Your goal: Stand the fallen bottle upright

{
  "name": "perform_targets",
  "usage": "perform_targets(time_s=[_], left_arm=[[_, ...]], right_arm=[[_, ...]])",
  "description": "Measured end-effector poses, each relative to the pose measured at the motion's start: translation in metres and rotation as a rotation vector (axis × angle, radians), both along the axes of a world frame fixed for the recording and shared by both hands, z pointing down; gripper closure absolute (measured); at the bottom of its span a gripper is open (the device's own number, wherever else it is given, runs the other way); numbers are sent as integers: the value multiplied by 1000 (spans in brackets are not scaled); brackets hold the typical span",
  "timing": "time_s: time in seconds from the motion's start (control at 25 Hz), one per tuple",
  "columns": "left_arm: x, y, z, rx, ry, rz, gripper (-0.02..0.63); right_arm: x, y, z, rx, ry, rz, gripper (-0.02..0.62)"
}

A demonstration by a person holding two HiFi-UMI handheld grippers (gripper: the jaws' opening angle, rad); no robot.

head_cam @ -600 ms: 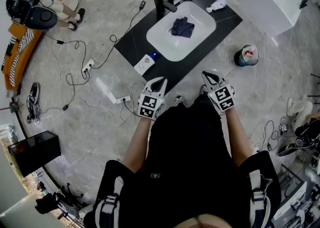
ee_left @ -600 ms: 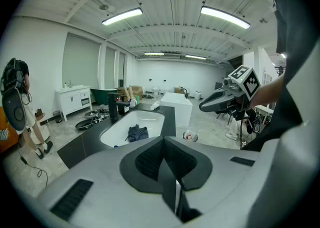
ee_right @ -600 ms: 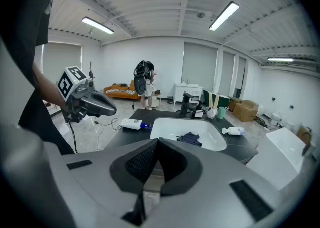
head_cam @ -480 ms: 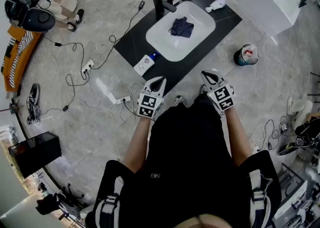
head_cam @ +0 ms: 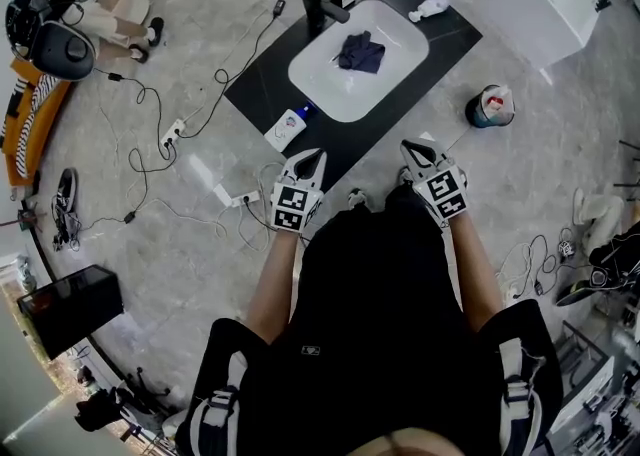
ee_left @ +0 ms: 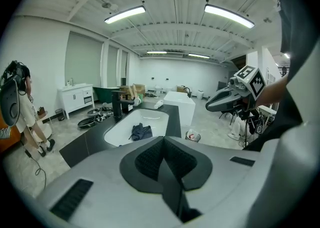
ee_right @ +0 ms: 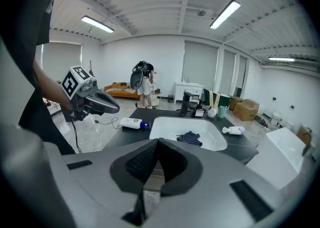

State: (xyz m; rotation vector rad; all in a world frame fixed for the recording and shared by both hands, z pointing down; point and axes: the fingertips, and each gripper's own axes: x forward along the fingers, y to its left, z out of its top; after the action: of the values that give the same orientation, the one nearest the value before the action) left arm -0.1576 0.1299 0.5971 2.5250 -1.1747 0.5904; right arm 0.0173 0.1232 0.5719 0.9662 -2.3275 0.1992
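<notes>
both claws sit low in the middle of the head view, just above the person's black top, pointing up the frame toward the black counter [head_cam: 260, 94]. the left claw [head_cam: 314, 155] has its jaws pressed together with nothing between them. the right claw [head_cam: 411, 147] is closed in the same way and also empty.

a white bottle with a blue cap [head_cam: 287, 128] lies on its side at the lower left end of the counter. it is just up and left of the left claw's tips, near them but not touching. in the right gripper view it lies left of the white basin [head_cam: 310, 84], beyond the closed jaws.

a second white bottle [head_cam: 433, 9] lies flat at the upper right corner of the counter, well apart from both claws. a dark cloth [head_cam: 361, 52] sits in the basin, and a black faucet [head_cam: 322, 6] stands at the basin's upper left.
</notes>
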Motion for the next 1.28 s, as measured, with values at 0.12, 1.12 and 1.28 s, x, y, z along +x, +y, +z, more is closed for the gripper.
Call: perform_targets(time_s=[0.12,1.12,1.28], left_arm=[[4,-3,1,0,-3,-1,592],[31,-17,-7,-26,-63,-193,592],[36,-19,-6,-27,-68,-251,592]], right_arm=[[3,-2,2,-4,-2,-3,535],[38,-34,7,-33,-56,-183,535],[47,-39,8,-40,-51,-210,537]])
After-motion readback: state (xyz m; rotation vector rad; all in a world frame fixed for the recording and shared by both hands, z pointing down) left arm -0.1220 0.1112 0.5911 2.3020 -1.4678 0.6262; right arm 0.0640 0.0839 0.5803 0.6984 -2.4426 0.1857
